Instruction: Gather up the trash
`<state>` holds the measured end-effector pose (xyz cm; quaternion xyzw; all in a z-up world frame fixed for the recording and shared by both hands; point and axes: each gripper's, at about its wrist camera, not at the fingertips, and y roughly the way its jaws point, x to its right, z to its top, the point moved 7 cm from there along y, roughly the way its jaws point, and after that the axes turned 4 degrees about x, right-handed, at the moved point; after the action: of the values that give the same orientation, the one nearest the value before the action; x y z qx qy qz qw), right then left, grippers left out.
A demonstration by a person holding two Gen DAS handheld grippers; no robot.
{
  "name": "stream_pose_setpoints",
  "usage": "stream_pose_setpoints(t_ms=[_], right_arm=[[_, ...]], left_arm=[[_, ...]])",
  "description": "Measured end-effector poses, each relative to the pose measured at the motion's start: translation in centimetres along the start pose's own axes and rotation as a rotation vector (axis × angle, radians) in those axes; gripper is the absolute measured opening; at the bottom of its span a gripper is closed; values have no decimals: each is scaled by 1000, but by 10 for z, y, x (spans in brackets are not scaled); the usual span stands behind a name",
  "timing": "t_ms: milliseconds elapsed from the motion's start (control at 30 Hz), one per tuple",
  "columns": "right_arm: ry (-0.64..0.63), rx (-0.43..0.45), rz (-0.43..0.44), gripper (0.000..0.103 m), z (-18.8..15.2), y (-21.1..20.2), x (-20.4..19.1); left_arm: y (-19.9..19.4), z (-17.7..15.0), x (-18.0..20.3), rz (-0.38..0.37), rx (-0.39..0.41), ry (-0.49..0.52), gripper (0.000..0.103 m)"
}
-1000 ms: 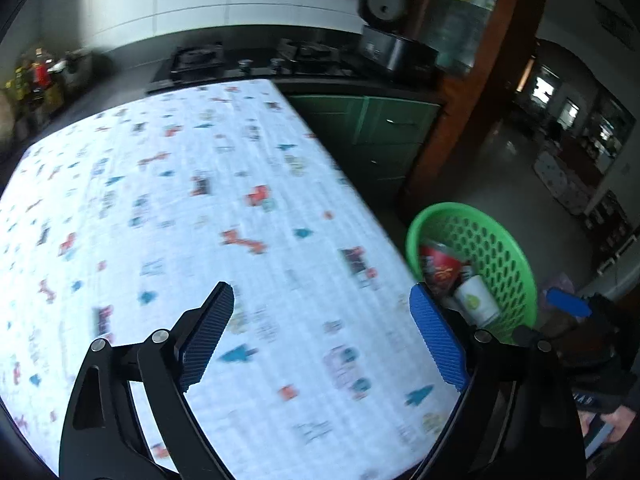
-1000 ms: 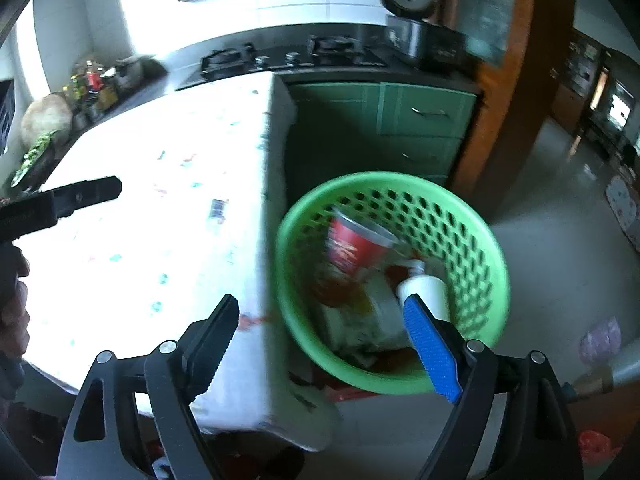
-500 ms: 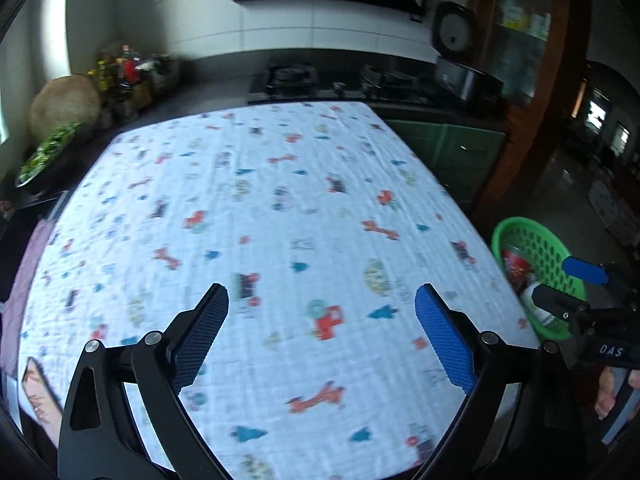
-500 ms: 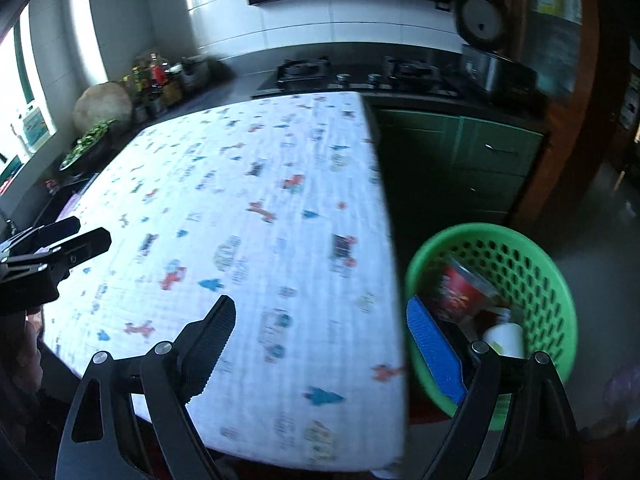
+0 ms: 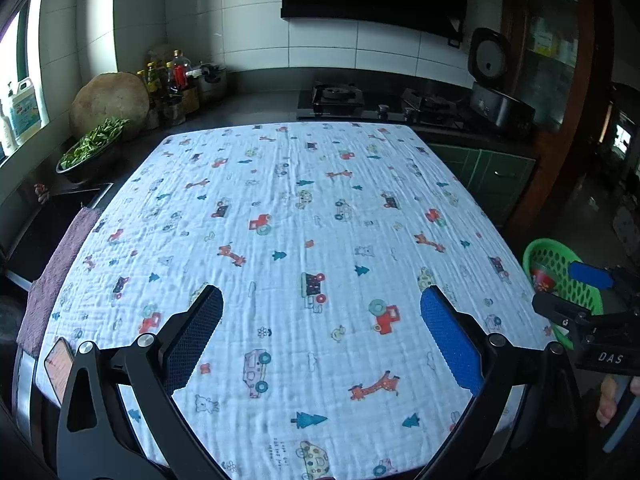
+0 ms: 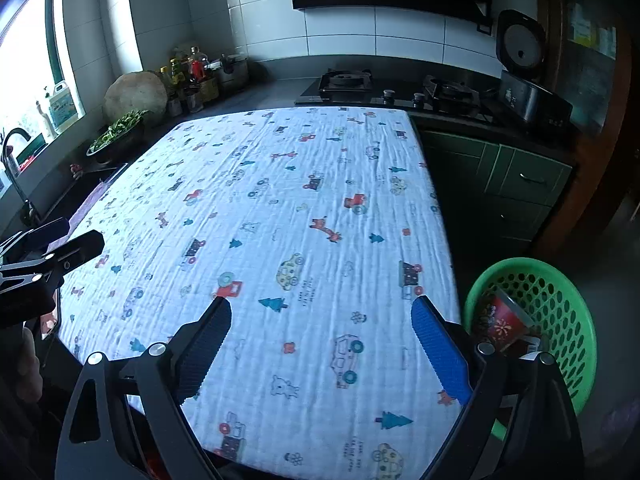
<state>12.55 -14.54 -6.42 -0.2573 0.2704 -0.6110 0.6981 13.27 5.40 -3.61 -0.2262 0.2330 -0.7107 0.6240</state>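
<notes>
A green perforated basket [image 6: 560, 300] stands on the floor right of the table, with a red paper cup [image 6: 502, 322] and other trash in it. It also shows at the right edge of the left wrist view [image 5: 548, 256]. The table carries a white cloth printed with cars and giraffes [image 5: 304, 240]; I see no trash on it. My left gripper [image 5: 320, 332] is open and empty above the near part of the cloth. My right gripper [image 6: 320, 340] is open and empty above the cloth's near right part, left of the basket.
A dark counter at the back holds a gas hob [image 5: 338, 98], a rice cooker [image 5: 496, 96], bottles [image 5: 176, 76] and a bowl of greens [image 5: 90, 150]. Green cabinets [image 6: 516, 184] stand behind the basket. A purple towel [image 5: 60, 264] lies along the table's left edge.
Both grippers have pulled back and swung left from over the basket to over the table. The basket has shifted to the right edge of both views. Both grippers stayed open.
</notes>
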Motion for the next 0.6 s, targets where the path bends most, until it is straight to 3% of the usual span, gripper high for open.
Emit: stream_pose_setpoints(t_ms=[233,600], right_arm=[[-20,-3,0,89,-1,-2,-11],[-73,-10,33,90,-1,3,-37]], left_arm=[[-9,0,-10,9,20,-33,98],[-20,-16,-45,87,14,-78,98]])
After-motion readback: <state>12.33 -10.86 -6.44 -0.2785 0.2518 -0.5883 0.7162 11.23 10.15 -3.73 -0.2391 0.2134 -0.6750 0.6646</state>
